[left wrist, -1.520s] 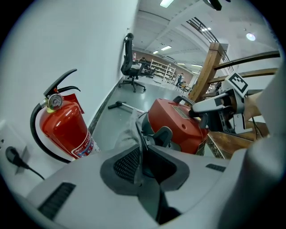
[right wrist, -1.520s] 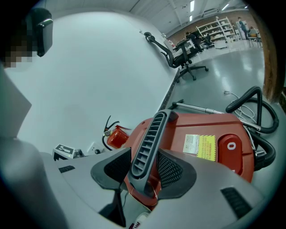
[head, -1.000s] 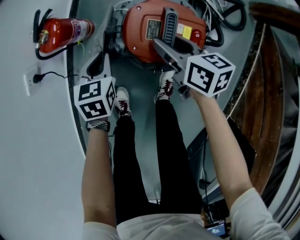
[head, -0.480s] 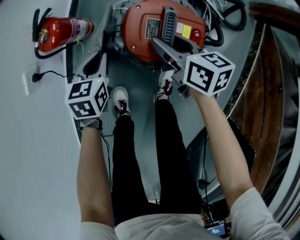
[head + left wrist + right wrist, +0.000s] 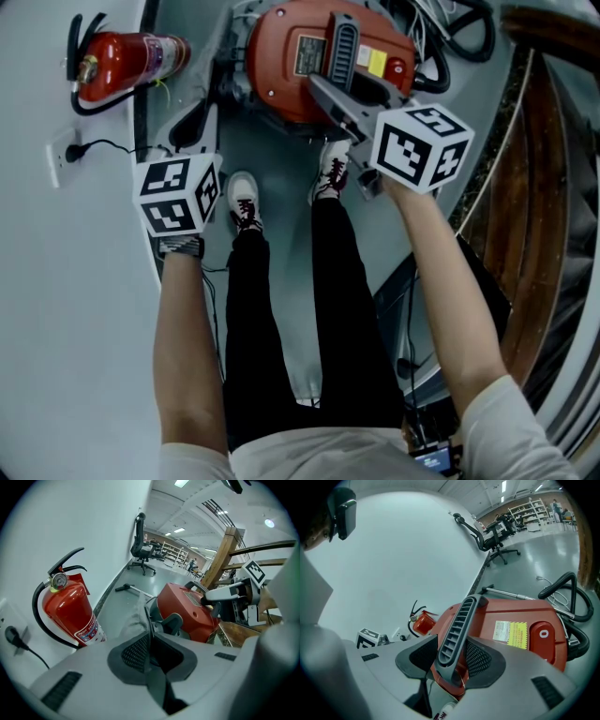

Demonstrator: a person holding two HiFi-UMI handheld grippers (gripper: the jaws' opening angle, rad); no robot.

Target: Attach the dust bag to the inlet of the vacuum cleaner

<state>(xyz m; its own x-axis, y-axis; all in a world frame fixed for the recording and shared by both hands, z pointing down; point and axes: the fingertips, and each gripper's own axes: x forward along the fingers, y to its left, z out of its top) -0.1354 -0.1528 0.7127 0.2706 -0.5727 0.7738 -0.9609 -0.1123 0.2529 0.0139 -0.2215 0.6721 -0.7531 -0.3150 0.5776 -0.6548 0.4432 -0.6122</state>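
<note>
R gripper (image 5: 450,660) is clamping the ribbed dark handle (image 5: 457,620) on top of the red vacuum cleaner (image 5: 300,70), pads pressing on both sides. Prob. it's steadying the body so the front is staying reachable. L gripper (image 5: 147,654) is pinching a thin grey sheet edge-on, jaws nearly together w/ only that between the pads. I'm reading it as the dust bag (image 5: 134,616). It's sticking out fwd of the jaws toward the vac, near its front, not touching afaict. L is hanging on the wall side of the vac, w/ a fire extinguisher (image 5: 127,61) standing by the wall. Head view is giving the layout: person standing over the vac, both arms out, hose (image 5: 450,42) coiling behind it. I'm not picking the bag out there. L gripper view is showing the bag plus a dark fitting (image 5: 169,623) low on the vac's front; can't tell if that's the inlet. R gripper view is the only one confirming the handle grip. Bag isn't sitting on the vac yet imo.
</note>
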